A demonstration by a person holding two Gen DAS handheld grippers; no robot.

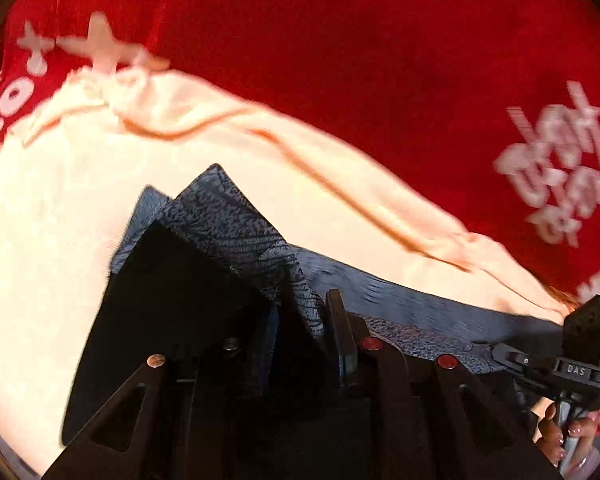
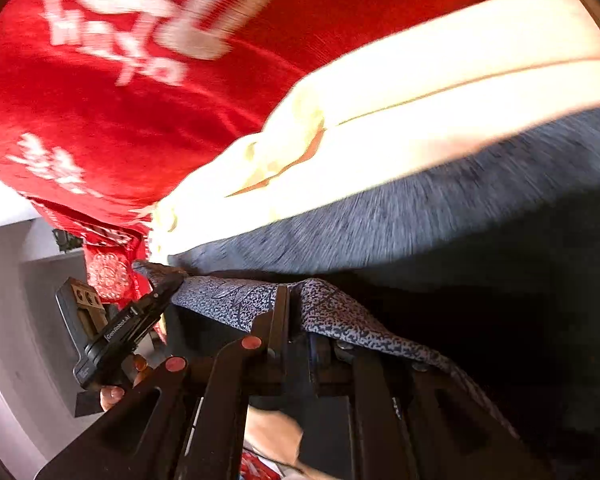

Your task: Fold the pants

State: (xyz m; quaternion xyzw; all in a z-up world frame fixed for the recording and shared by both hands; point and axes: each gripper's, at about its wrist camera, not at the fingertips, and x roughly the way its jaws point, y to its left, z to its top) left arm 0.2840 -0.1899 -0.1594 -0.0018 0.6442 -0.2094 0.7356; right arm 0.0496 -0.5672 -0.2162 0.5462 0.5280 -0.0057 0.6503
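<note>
Pants: we see the blue-grey patterned pants point(image 1: 236, 224) lifted at one edge and stretched between our two tools, the rest of the cloth trailing down over a cream sheet point(image 1: 60, 240); the pictures are blurred with motion
Left hand-held gripper point(image 1: 300, 292): clenched on a peaked corner of the pants, which stands up between its fingers
Right hand-held gripper point(image 2: 296, 300): clamped on the same edge of the pants, the cloth draped over both fingers; in the left view it shows at the far right edge point(image 1: 500, 350), biting the hem
Step, as we judge it: we are carrying the held edge across to lay one half over the other; the fold is not yet laid
Risk, slipping: each grip takes only a narrow bit of hem; a sharp tug from one side could pull the cloth free of the other
Risk, skewed fold: if we let the edge sag or move one tool ahead of the other, the halves would land crooked or bunched
Risk, dragging: the hanging part lies on the cream sheet, which could ruck up with it
Around: a red cloth with white lettering point(image 1: 380, 60) lies beyond the cream sheet; a grey floor or wall point(image 2: 20, 300) shows low on the left of the right view
In the way: nothing we can make out lies on the landing area; the dark lower right of the right view hides part of the pants
</note>
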